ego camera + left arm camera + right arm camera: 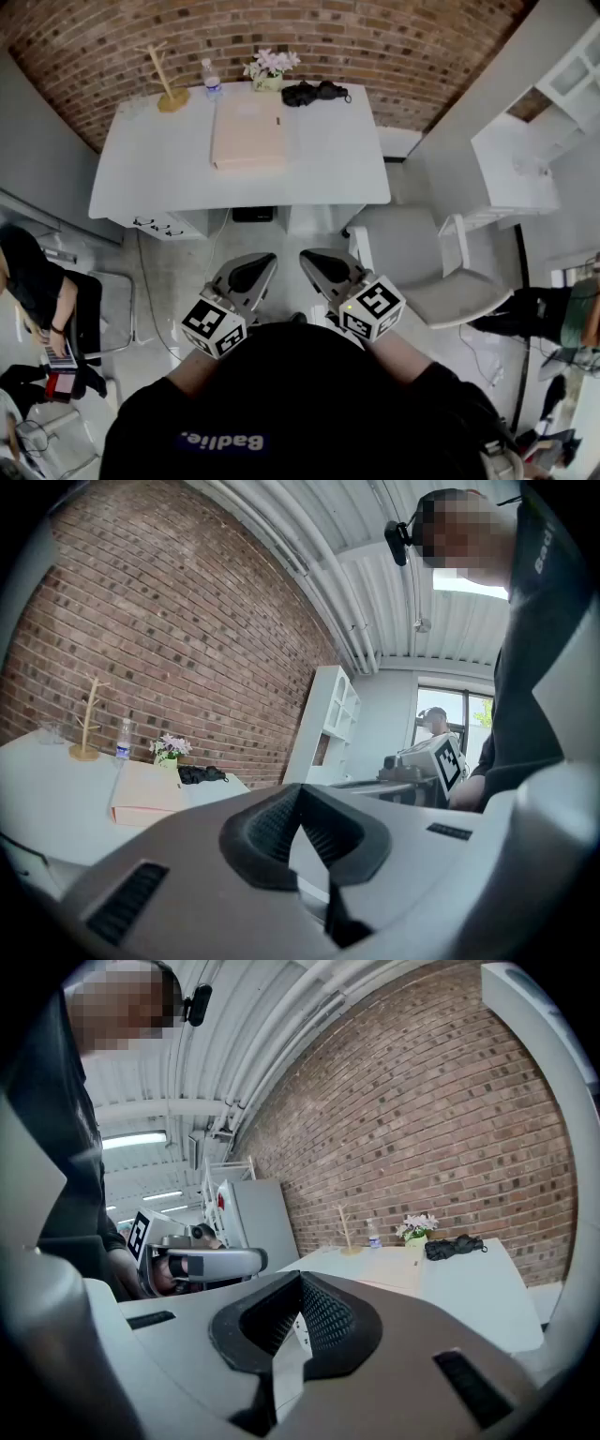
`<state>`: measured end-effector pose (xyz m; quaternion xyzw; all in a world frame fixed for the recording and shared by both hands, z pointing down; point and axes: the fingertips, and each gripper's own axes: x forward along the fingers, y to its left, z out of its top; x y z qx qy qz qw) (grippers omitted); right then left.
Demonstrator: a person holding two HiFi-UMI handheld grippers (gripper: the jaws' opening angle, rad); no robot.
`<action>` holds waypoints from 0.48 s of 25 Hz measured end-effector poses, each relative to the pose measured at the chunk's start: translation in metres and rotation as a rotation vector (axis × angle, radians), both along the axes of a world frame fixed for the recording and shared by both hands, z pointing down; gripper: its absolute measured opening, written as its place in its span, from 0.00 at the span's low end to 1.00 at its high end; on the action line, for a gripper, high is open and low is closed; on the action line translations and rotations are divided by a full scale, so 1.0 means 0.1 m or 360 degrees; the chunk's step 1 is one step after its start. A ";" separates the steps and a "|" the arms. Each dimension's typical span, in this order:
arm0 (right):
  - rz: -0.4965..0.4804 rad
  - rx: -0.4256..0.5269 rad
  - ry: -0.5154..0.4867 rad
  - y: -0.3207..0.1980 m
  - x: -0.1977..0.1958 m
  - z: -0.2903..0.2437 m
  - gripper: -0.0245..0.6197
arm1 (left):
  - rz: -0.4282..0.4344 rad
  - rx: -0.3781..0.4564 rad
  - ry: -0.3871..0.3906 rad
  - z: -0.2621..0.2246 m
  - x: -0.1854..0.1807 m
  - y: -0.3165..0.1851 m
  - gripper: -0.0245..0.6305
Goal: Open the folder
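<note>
Your left gripper [251, 272] and right gripper [323, 265] each have their fingers together on nothing, well short of the bench [141, 173]. The closed pink folder [248, 131] lies flat on it.

Office-like room: brick wall [375, 47]; white desk [328, 159]; white shelving [333, 714]; grey chair [422, 258]; ceiling strip lights [136, 1138].
</note>
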<state>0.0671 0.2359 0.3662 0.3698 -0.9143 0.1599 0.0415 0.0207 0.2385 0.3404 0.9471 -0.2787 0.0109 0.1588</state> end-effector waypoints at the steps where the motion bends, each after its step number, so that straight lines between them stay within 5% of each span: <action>1: 0.0001 -0.0001 -0.0002 -0.01 0.02 0.00 0.08 | 0.0000 -0.0001 -0.0002 0.00 0.01 -0.01 0.04; 12: 0.0009 -0.0007 -0.0004 -0.02 0.12 0.00 0.08 | 0.0002 0.0008 -0.0012 0.01 0.10 -0.03 0.04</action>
